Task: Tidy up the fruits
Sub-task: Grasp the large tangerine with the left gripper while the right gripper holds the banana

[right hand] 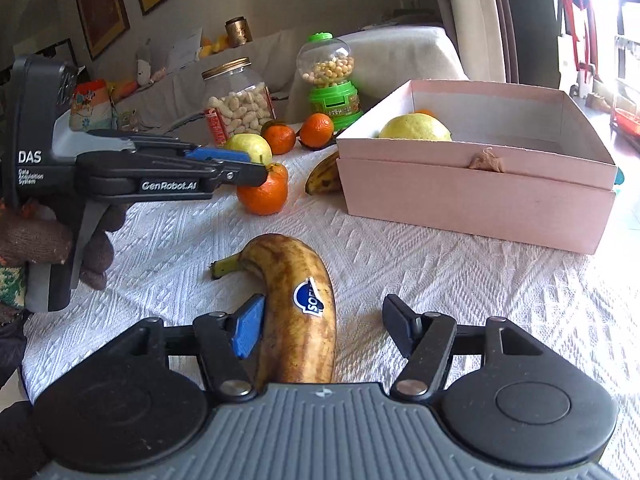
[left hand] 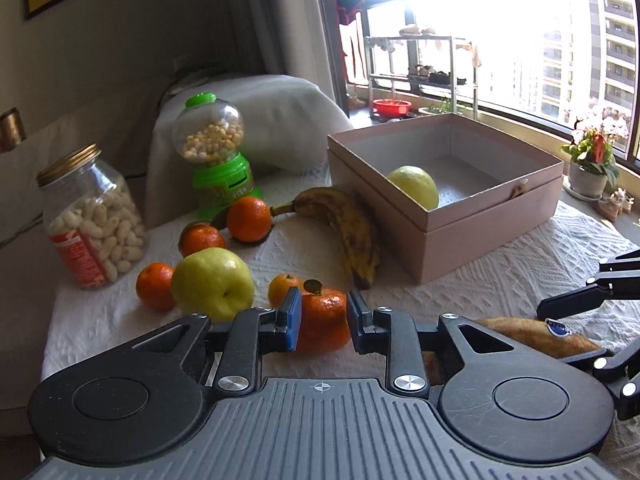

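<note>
Sitting near the table's [right hand: 400, 264] front edge, a tangerine [left hand: 322, 320] is clamped between the pads of the left gripper [left hand: 323, 316]. Just beside it lies a stickered banana [right hand: 296, 312], between the parted jaws of the right gripper [right hand: 320, 330]; only the blue left pad touches it. Toward the far right corner, a pink box [right hand: 480, 196] holds a yellow-green fruit [right hand: 414, 128].

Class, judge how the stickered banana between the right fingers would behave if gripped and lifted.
The banana looks brown and overripe, so probably soft and easily bruised. Its curve suggests it may pivot in the right gripper. It lies flat, so it is unlikely to roll.
</note>
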`<state>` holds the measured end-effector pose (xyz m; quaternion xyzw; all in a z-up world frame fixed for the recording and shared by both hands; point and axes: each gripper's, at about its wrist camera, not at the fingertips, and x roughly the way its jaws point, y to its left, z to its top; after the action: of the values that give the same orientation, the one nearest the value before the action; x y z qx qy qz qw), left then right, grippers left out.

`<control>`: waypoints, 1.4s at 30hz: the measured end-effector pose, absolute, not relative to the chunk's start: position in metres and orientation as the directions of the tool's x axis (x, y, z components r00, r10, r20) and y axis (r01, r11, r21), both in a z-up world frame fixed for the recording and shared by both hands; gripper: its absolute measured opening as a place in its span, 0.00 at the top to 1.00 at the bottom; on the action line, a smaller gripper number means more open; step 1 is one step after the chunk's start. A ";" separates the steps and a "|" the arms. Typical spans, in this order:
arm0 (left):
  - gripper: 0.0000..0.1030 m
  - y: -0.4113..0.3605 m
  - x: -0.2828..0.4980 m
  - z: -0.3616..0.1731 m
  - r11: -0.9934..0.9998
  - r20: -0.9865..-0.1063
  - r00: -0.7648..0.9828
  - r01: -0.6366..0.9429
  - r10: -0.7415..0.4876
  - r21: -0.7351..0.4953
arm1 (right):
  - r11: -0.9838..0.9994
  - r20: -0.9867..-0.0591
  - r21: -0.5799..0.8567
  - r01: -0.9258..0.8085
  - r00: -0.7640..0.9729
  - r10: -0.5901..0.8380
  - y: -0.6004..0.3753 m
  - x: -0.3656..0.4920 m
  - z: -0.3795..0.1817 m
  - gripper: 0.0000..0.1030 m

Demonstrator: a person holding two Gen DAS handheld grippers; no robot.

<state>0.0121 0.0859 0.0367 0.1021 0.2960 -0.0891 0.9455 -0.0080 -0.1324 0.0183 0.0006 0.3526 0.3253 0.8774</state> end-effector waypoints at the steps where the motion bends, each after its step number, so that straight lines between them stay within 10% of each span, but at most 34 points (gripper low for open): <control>1: 0.71 0.090 0.009 0.035 0.967 -0.582 0.807 0.220 -0.104 0.132 | 0.787 -0.617 0.234 -0.571 0.539 0.574 -0.133 -0.008 0.018 0.36; 17: 0.66 0.084 0.010 0.036 0.985 -0.604 0.793 0.155 -0.081 0.071 | 0.786 -0.615 0.221 -0.578 0.543 0.572 -0.131 -0.011 0.018 0.32; 23: 0.27 0.071 0.008 0.031 0.969 -0.618 0.776 0.229 -0.128 0.087 | 0.787 -0.616 0.217 -0.578 0.544 0.570 -0.130 -0.012 0.019 0.31; 42: 0.46 0.093 0.037 0.013 0.995 -0.655 0.751 0.095 -0.080 -0.013 | 0.772 -0.621 0.210 -0.600 0.528 0.579 -0.125 -0.012 0.018 0.21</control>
<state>0.0372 0.0933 0.0127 0.0103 0.3498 -0.0467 0.9356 -0.0120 -0.1254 0.0177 -0.0147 0.3497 0.3373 0.8739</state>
